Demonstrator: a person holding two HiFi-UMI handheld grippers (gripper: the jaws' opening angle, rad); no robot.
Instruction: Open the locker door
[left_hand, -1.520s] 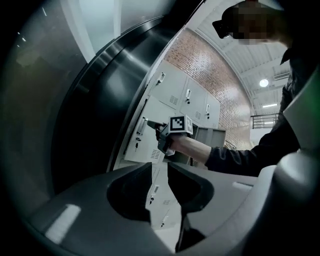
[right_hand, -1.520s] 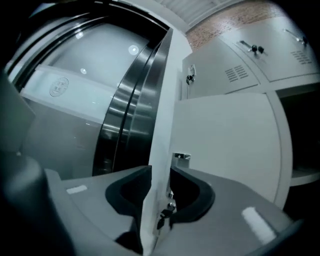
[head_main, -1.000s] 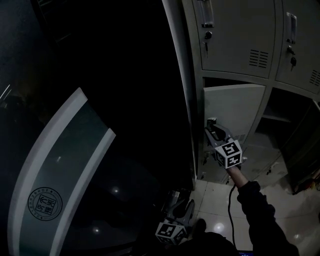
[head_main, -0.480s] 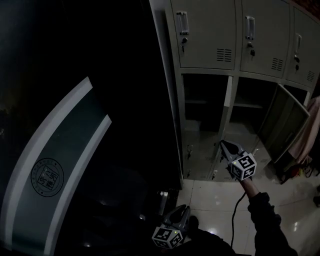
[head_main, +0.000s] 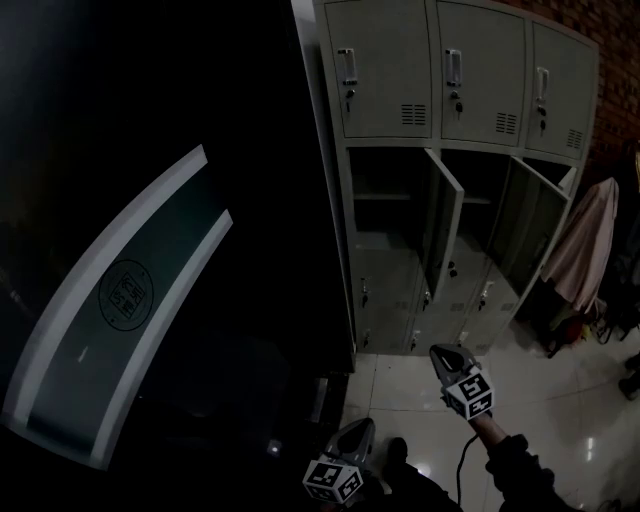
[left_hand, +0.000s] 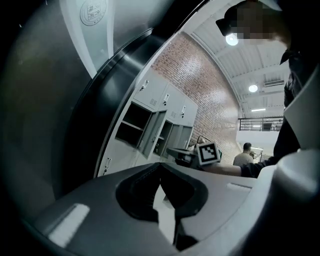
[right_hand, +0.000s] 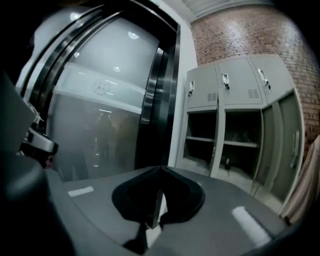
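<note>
Grey locker door, head view: it is standing swung out from the left compartment of the middle row, well apart from both tools. The opening itself is looking done, I judge.
Head view, neighbour door: it is hanging open too, just beside the first.
Head view, right hand-held gripper: it is hovering low over the pale floor, nose pointing up toward the lockers.
Head view, left hand-held gripper: it is sitting lower again, near the dark glass wall.
Left gripper view, left hand-held gripper: its jaws are pressing together and holding nothing, with the locker door showing far off.
Right gripper view, right hand-held gripper: its jaws are meeting too, carrying nothing and facing the open compartment.
Doing the step well: I am judging that both tools should be keeping clear of the swing path. If more opening is wanted, hooking the free edge and following its arc would be working best.
Door's look: it is showing as thin, flat, painted sheet metal, probably swinging lightly. Its latch is too dim to make out.
</note>
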